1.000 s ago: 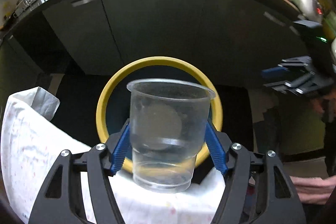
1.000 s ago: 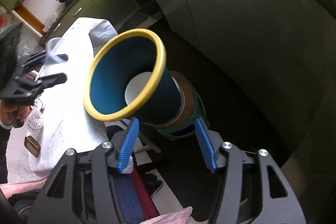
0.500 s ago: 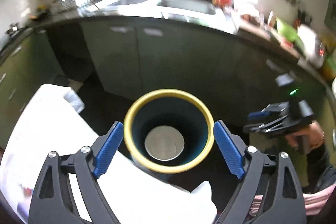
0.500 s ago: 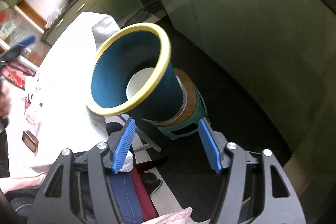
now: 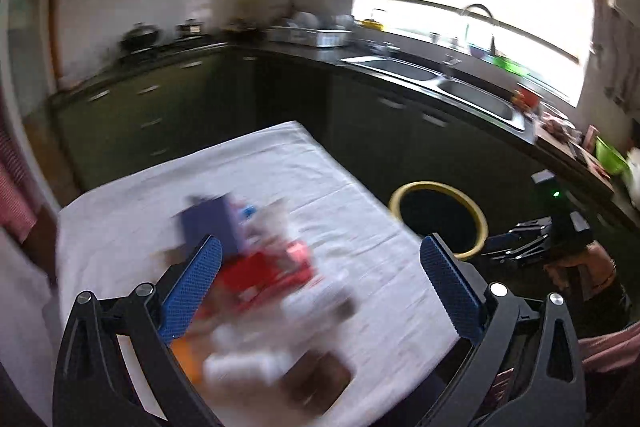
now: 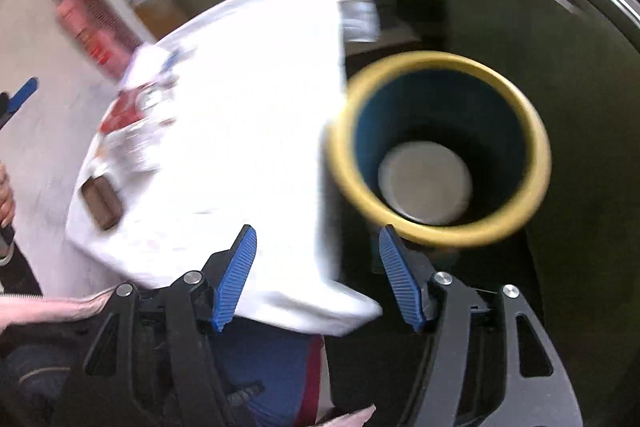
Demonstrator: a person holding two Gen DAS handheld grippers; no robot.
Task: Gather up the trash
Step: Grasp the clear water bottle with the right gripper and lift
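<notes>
Gone from the left gripper (image 5: 316,291) was the clear plastic cup it had clamped a second earlier; its blue pads now stood wide apart with nothing between them, and it had swung away from the bin to face the table (image 5: 328,171). That table, draped in a white cloth, filled the middle of the left wrist view, with dark green kitchen cabinets (image 5: 152,95) and a steel sink (image 5: 436,79) under a bright window behind it. Just off the table's right edge stood the trash bin (image 5: 440,223), blue inside with a yellow rim, upright and open. From the right wrist view the same bin (image 6: 440,151) sat beside the cloth's edge, and a pale round shape lay at its bottom, too blurred for me to say whether it was the cup. The right gripper (image 6: 320,277) had tilted down over the table corner since the last look, its jaws spread and holding nothing. On the cloth lay a smeared heap of trash (image 5: 264,263): something red, a purple box (image 5: 212,223), white pieces and an orange bit, all too blurred to name. Nearer the table's front edge lay a small brown rectangular thing (image 6: 102,201), apart from the heap
</notes>
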